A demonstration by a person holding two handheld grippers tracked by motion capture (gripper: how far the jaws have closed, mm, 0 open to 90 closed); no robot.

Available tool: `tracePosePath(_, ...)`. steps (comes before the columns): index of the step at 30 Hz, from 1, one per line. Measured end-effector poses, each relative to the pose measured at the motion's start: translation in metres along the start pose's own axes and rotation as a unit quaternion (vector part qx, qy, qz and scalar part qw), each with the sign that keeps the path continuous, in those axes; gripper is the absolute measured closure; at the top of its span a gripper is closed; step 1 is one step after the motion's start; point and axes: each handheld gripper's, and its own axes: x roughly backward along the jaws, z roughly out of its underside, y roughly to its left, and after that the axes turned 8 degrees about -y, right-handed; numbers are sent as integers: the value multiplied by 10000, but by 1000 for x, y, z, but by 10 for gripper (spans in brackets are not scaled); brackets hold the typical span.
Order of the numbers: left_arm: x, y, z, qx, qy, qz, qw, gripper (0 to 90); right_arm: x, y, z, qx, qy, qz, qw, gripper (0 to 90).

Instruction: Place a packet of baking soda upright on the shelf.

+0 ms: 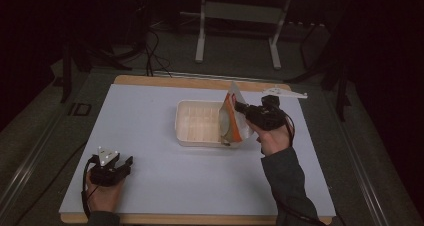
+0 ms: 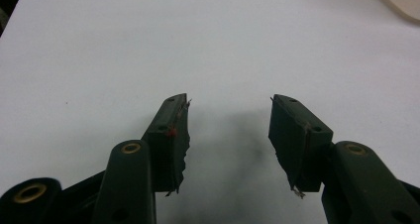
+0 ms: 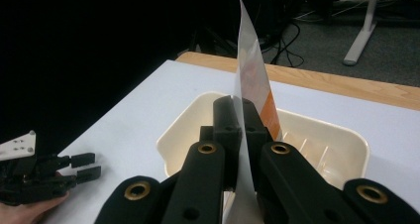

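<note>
My tongs (image 3: 241, 116) cover the pouch's (image 3: 252, 70) lower part, and its print is too blurred to read. I see the tray (image 2: 403, 3) cut off at the corner.

Pouch (image 1: 231, 117) upright in tray (image 1: 196, 122)

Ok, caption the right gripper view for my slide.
Right gripper clamps a packet upright over the cream tray.
</note>
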Motion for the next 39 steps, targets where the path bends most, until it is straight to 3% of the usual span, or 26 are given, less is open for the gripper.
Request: tracePosePath(39, -1, 0, 0, 29, 15, 27, 10000, 492, -30, -9, -2, -286, -16, 383, 9989, 900)
